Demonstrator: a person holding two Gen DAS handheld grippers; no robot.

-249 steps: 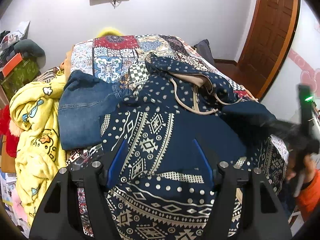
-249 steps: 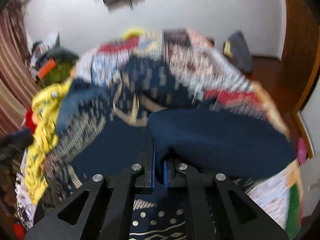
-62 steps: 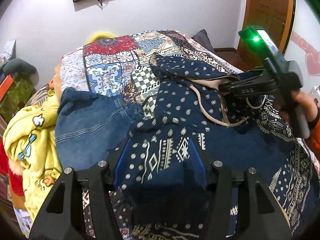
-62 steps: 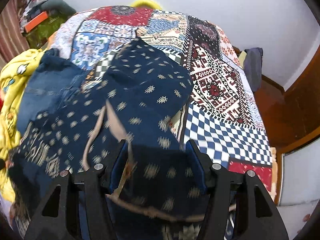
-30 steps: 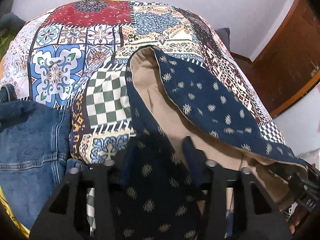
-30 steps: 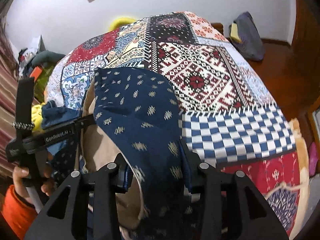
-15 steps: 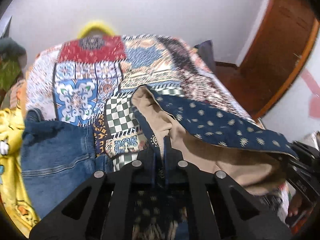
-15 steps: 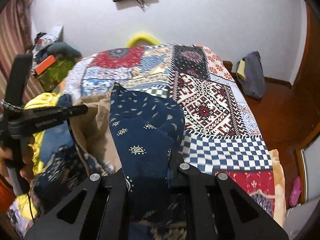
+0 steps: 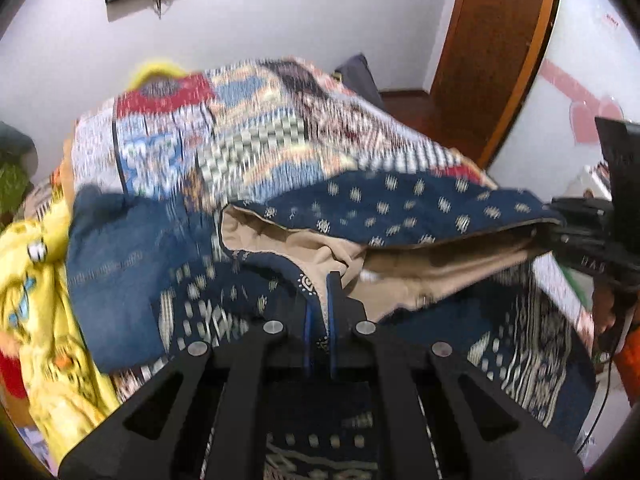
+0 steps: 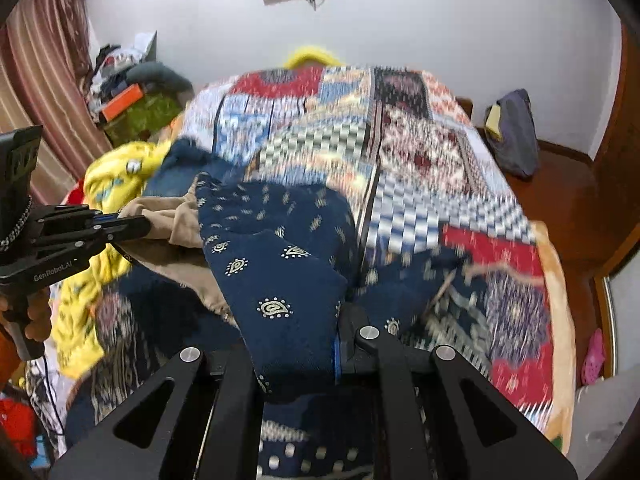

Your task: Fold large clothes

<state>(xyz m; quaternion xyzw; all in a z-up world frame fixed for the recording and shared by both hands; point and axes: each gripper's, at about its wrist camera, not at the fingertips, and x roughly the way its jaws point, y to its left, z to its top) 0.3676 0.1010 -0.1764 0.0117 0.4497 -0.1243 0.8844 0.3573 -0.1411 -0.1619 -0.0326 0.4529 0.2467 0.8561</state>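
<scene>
A navy hooded garment [image 9: 400,204] with pale prints and a tan lining lies across the patchwork bedspread [image 9: 248,120]. My left gripper [image 9: 318,292] is shut on the hood's edge, navy cloth and tan lining pinched between its blue pads. The hood stretches rightward, lifted off the bed, to my right gripper [image 9: 560,226]. In the right wrist view the same garment [image 10: 280,264] drapes over my right gripper [image 10: 338,320], which is shut on the hood; its left finger is hidden under cloth. The left gripper [image 10: 138,224] shows there at left, clamped on the tan lining.
Blue jeans [image 9: 120,264] and a yellow printed garment [image 9: 36,320] lie at the bed's left side. A dark bag [image 10: 514,136] sits on the wooden floor by the wall. A brown door [image 9: 492,48] stands at right, clutter [image 10: 132,92] at back left.
Both grippers closed on the hood's edge, one on each side, then rose and drew back toward the bed's near edge, lifting the hood off the bedspread.
</scene>
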